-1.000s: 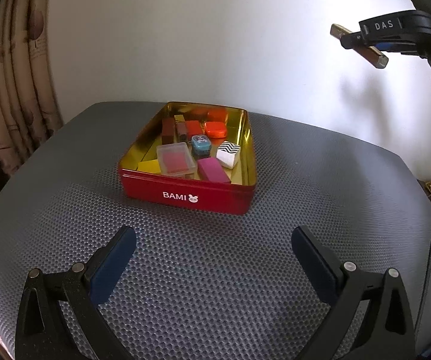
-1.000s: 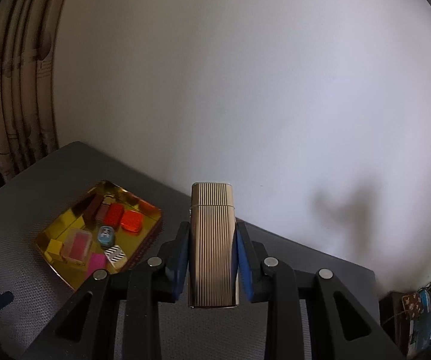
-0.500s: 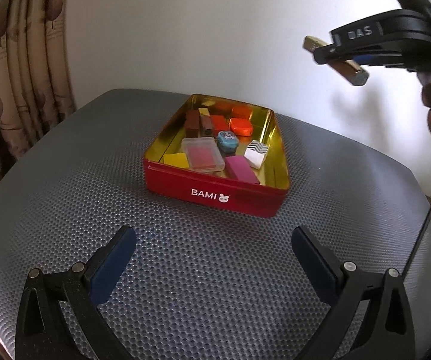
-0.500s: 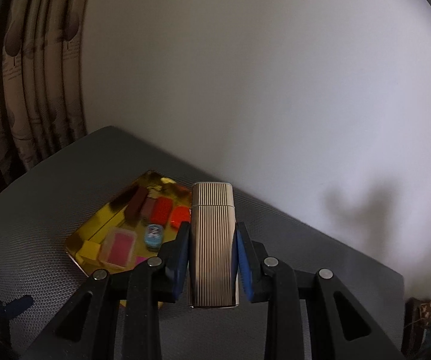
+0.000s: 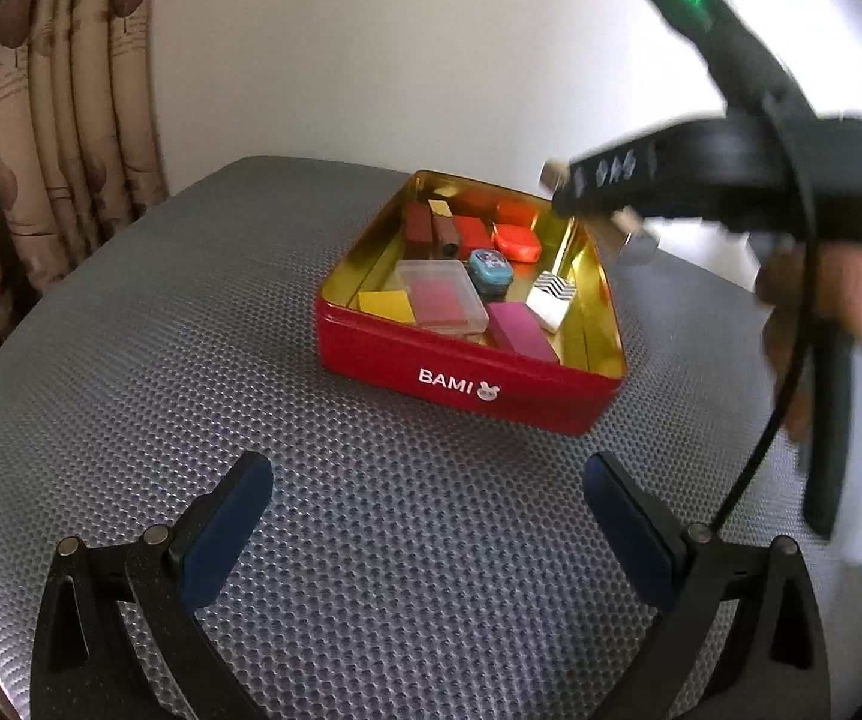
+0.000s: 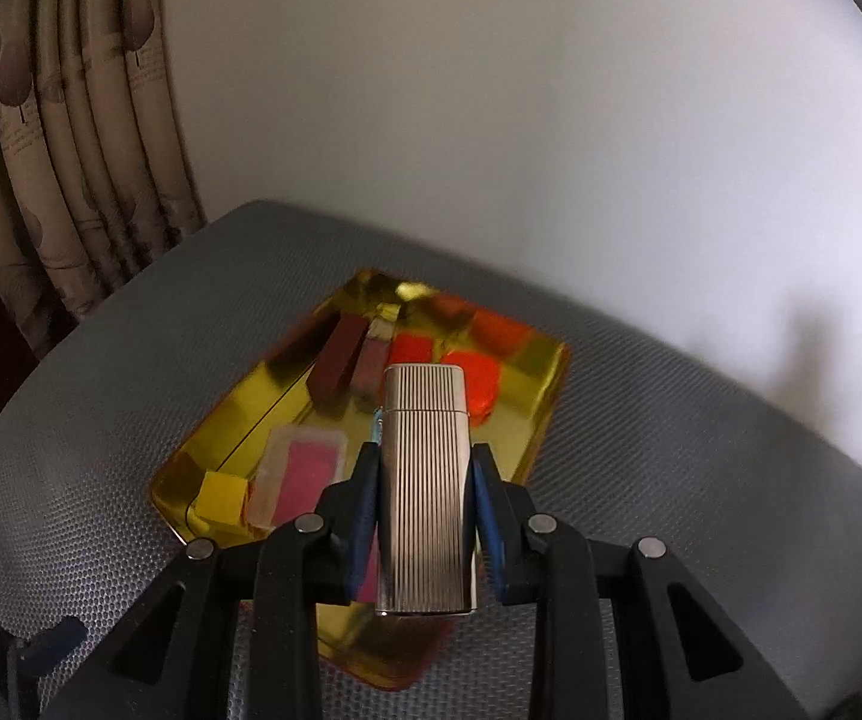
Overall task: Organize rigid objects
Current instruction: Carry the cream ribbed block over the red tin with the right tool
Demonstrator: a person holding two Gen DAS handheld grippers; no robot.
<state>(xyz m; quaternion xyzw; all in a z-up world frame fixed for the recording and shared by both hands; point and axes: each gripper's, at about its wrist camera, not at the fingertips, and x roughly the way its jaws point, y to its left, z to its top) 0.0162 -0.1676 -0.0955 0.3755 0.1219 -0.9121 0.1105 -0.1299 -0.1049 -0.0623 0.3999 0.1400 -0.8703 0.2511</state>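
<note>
Now my right tool point(image 6: 425, 516) is clenched on the ribbed metal lighter point(image 6: 425, 498), pads on its two narrow sides, its long axis running straight out along the fingers and tilted down. Red tin point(image 5: 460, 372) lies directly ahead and below, on the grey mesh seat point(image 5: 131, 360); the lighter's far end hangs over the tin's right half, above the orange pieces point(image 6: 478, 378). Free gold floor shows along the right wall. Left tool point(image 5: 428, 531) is released, empty, well short of the tin's front wall. Right hand is the nearer one; judged next: lower and let go.
</note>
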